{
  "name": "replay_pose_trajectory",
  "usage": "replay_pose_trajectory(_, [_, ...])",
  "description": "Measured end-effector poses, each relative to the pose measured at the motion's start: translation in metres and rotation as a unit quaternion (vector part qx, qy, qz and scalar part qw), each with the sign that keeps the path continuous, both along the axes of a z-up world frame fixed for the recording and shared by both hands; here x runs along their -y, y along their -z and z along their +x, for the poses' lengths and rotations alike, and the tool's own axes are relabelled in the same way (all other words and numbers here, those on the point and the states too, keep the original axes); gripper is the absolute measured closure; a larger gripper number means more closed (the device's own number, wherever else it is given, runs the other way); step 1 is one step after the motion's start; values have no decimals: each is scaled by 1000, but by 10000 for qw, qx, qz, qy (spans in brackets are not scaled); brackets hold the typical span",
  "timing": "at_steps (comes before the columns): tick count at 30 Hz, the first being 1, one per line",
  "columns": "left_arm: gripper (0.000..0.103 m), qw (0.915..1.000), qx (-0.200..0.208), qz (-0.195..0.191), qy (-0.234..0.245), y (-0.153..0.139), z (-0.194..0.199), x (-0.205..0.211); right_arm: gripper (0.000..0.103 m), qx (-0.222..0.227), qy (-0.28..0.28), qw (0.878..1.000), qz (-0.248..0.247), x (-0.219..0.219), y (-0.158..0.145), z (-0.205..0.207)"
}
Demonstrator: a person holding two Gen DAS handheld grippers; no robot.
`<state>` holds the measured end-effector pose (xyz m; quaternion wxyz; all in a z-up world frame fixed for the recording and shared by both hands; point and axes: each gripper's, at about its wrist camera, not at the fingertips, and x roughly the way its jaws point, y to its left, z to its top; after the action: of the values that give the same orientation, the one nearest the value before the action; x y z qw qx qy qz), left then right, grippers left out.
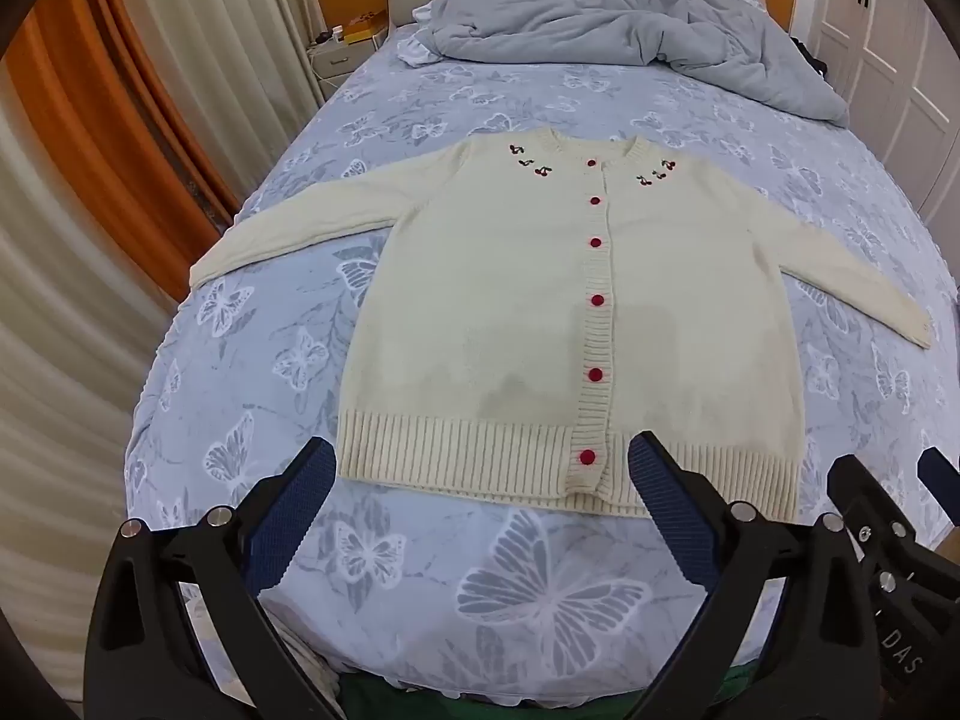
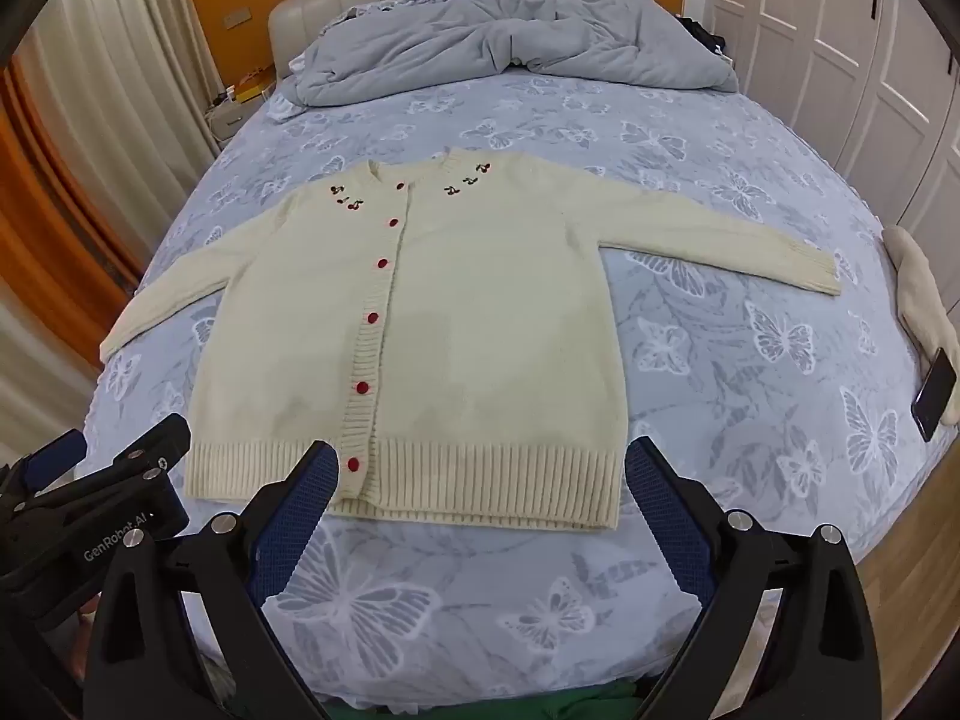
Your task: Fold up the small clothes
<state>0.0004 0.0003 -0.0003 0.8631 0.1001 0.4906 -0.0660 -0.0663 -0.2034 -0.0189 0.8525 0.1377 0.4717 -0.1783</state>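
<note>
Cream cardigan (image 1: 540, 312) flat on bed (image 1: 420, 588), front up, fully spread: both sleeves out to the sides, red buttons (image 1: 596, 300) done up along the placket, ribbed hem (image 1: 456, 456) nearest the cameras, collar with cherry embroidery toward the headboard. No fold made yet, so task looks at the very start: sleeves to bring in, body to fold, all still to do. Left hand-held gripper (image 1: 483, 483) wide open, empty, hovering just short of the hem, roughly over the placket end. Right hand-held gripper (image 2: 480, 483) likewise wide open, empty, near the hem on the garment's right half; hard to tell if pads touch fabric, looks like not. Each gripper visible at the edge of the other's view, side by side, close together. Likely next: spread apart and pick up a sleeve or a hem corner. Knit is thick and soft, probably bunches if pinched too shallow. Elsewhere: crumpled grey duvet (image 2: 504, 36) at the head of the bed, well apart from the cardigan; another cream garment (image 2: 924, 294) and a phone (image 2: 933, 393) at the bed's right edge, well clear of the work area.
</note>
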Motion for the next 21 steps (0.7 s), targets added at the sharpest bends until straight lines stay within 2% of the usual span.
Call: replay_pose_trajectory(21, [7, 10000, 17, 11, -20, -2, -2, 8, 8, 2, -40, 10000, 16, 1, -9, 2])
